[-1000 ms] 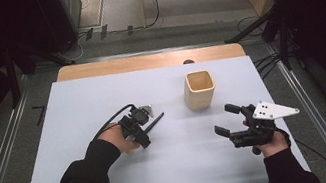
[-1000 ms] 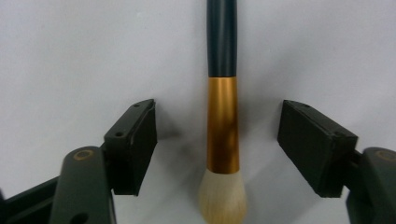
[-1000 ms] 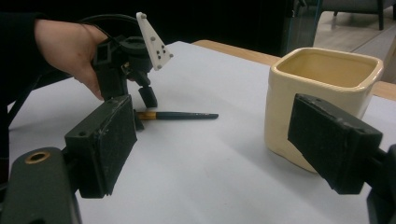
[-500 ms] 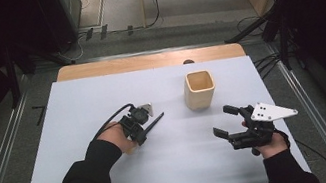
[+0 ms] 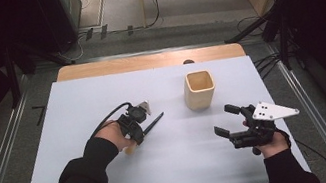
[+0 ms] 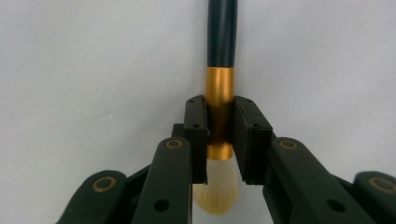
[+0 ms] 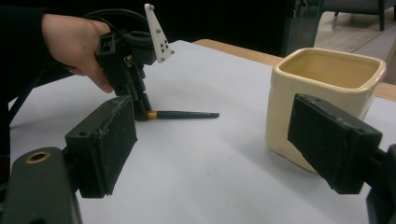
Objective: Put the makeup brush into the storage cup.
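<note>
A makeup brush with a black handle, gold ferrule and pale bristles lies on the white table. My left gripper is shut on its gold ferrule, and its jaws have just been closing onto it. From above, the left gripper sits left of centre, with the brush handle pointing right and away. In the right gripper view, the left gripper pins the brush on the table. My right gripper hovers open at the front right, with nothing between its jaws.
A cream square cup stands upright behind and between the two grippers, close by the right jaw. The white table top ends in a wooden strip at the far edge. Cables and dark stands surround the table.
The left gripper's jaws have drawn in around the brush's ferrule. Both hands stay where they were.
</note>
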`<act>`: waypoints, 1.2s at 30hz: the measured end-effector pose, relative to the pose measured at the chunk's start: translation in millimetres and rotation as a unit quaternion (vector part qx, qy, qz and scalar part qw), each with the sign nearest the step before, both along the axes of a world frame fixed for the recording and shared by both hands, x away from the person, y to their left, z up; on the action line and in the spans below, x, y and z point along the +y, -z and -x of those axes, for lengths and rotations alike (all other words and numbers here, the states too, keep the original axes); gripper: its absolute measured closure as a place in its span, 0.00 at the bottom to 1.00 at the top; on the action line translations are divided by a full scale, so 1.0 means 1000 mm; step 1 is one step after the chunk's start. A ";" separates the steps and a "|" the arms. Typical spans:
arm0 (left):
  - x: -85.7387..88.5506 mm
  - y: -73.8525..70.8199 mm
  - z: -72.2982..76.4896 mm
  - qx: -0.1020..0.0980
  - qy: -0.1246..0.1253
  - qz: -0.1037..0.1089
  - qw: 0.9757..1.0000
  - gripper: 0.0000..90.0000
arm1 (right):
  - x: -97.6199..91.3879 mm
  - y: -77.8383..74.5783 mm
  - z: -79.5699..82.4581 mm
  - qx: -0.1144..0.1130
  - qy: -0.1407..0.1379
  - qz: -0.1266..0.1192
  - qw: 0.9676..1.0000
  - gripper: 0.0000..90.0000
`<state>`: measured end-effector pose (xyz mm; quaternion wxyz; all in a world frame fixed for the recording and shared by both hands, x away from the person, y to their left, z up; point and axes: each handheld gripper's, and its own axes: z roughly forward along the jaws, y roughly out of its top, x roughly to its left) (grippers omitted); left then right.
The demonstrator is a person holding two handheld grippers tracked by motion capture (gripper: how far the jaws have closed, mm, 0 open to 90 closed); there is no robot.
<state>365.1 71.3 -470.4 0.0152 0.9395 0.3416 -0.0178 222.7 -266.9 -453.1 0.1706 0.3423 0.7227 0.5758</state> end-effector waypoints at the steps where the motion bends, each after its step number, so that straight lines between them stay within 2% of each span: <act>1: 0.001 0.000 -0.001 0.003 -0.001 0.002 1.000 0.86 | 0.000 0.000 0.000 0.000 0.000 0.000 1.000 0.18; 6: 0.002 -0.004 -0.002 0.018 -0.002 0.024 1.000 0.86 | 0.000 0.000 0.000 0.000 0.000 0.000 1.000 0.18; 9: 0.003 -0.014 -0.002 0.013 -0.006 0.053 0.998 0.86 | 0.000 0.000 -0.001 0.000 0.000 0.001 1.000 0.18; 11: 0.003 -0.017 -0.002 0.009 -0.003 0.060 0.998 0.86 | 0.000 0.000 0.000 0.001 0.000 0.001 1.000 0.18; 12: 0.004 -0.020 -0.002 0.011 -0.003 0.068 0.998 0.86 | 0.000 0.000 0.000 0.001 0.000 0.000 1.000 0.18; 14: 0.007 -0.030 -0.001 0.001 -0.002 0.096 0.995 0.86 | 0.000 0.000 0.000 0.000 0.000 0.001 1.000 0.18; 15: 0.007 -0.030 -0.001 0.001 -0.002 0.096 0.995 0.86 | 0.000 0.000 0.000 0.000 0.000 0.001 1.000 0.18; 16: 0.008 -0.034 0.000 -0.007 -0.002 0.109 0.994 0.86 | 0.000 0.000 0.000 0.000 0.000 0.002 1.000 0.18; 17: 0.010 -0.037 0.000 -0.006 -0.004 0.113 0.994 0.86 | 0.000 0.000 0.000 0.000 0.000 0.002 1.000 0.18; 18: 0.012 -0.040 0.000 -0.014 -0.007 0.121 0.993 0.86 | 0.000 0.000 0.000 0.000 0.000 0.002 1.000 0.18; 19: 0.016 -0.046 0.002 -0.023 -0.010 0.144 0.989 0.86 | 0.000 0.001 0.000 0.000 0.000 0.003 1.000 0.18; 20: 0.016 -0.046 0.002 -0.023 -0.010 0.144 0.989 0.86 | 0.000 0.001 0.000 0.000 0.000 0.003 1.000 0.18; 21: 0.019 -0.050 0.003 -0.028 -0.008 0.155 0.988 0.86 | 0.000 0.001 0.000 0.000 0.000 0.003 1.000 0.18; 25: 0.029 -0.062 0.011 -0.052 -0.008 0.208 0.977 0.86 | 0.000 0.001 -0.001 0.003 0.000 0.003 1.000 0.18; 26: 0.031 -0.064 0.012 -0.049 -0.005 0.216 0.975 0.86 | 0.000 0.001 -0.001 0.003 -0.001 0.003 1.000 0.18; 30: 0.039 -0.065 0.022 -0.064 0.004 0.252 0.966 0.86 | 0.001 0.002 -0.001 0.004 -0.001 0.005 1.000 0.18; 36: 0.050 -0.061 0.037 -0.080 0.005 0.287 0.955 0.86 | 0.000 0.002 -0.002 0.004 -0.001 0.003 1.000 0.18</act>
